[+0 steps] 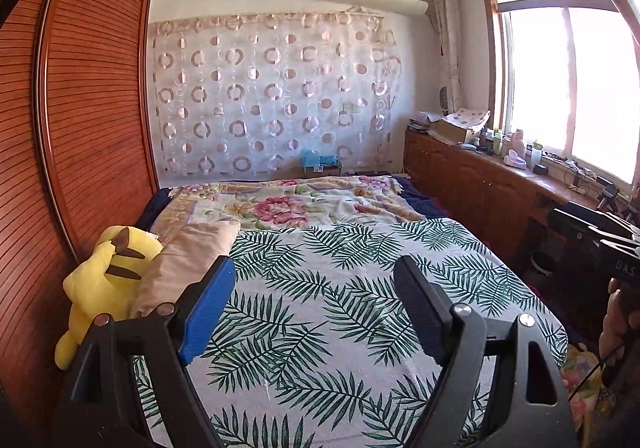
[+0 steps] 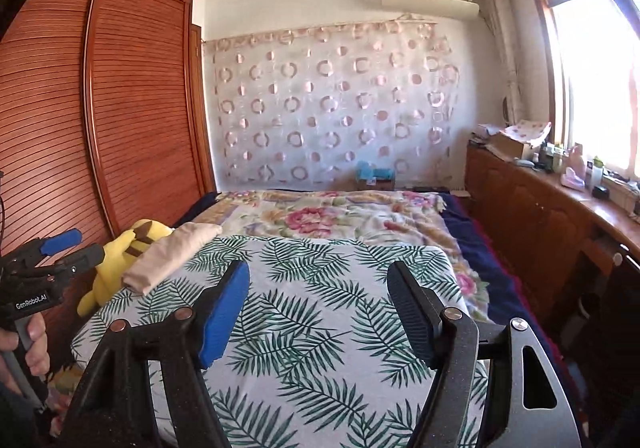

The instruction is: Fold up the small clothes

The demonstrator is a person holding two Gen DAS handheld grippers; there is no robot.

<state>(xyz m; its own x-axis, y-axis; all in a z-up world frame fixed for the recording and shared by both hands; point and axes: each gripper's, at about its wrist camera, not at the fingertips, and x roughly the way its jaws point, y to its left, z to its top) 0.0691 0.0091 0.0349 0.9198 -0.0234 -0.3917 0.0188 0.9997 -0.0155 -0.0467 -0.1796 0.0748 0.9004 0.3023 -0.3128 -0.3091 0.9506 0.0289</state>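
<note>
Both grippers, the left gripper [image 1: 314, 288] and the right gripper [image 2: 318, 290], hover above the leaf-print sheet [image 1: 320, 288] with jaws apart and nothing between them. The folded beige cloth [image 1: 188, 260] lies beside the yellow plush toy [image 1: 108, 280].

1. Left wrist view: low over the bed [image 1: 320, 328], near its foot, facing the patterned curtain [image 1: 276, 96].
2. Right wrist view: same facing, beside it.
3. Shared: bed, curtain, wardrobe [image 2: 132, 108].
</note>
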